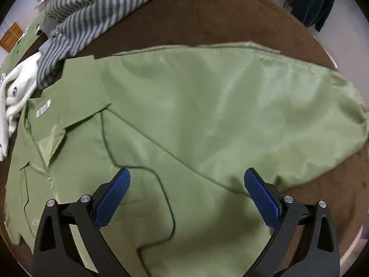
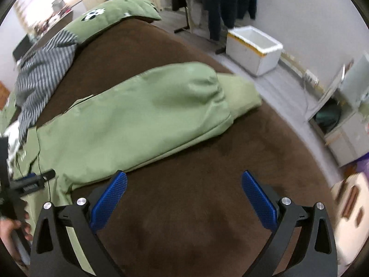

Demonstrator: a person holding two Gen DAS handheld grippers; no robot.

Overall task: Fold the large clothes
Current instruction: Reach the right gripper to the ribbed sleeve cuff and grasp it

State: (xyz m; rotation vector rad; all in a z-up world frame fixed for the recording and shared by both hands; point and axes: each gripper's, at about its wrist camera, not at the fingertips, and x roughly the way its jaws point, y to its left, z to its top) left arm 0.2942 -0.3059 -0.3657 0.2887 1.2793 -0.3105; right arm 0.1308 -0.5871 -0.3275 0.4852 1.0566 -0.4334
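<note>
A large light-green jacket (image 1: 184, 115) lies spread on a brown bed cover (image 1: 219, 18), collar and label at the left, one sleeve folded across its body. My left gripper (image 1: 186, 180) is open and empty, hovering over the jacket's lower part. In the right wrist view the same jacket (image 2: 138, 115) lies left of centre, its sleeve end reaching right. My right gripper (image 2: 184, 182) is open and empty above bare brown cover (image 2: 196, 207), just right of the jacket's near edge. The left gripper's fingers (image 2: 30, 181) show at the left edge.
A striped grey garment (image 1: 92, 7) and a white garment (image 1: 16, 87) lie at the jacket's far left. A green pillow (image 2: 110, 16) lies at the bed's far end. On the floor stand a white foam box (image 2: 253, 48), a clothes rack with dark clothes (image 2: 221, 0) and cabinets (image 2: 341, 120).
</note>
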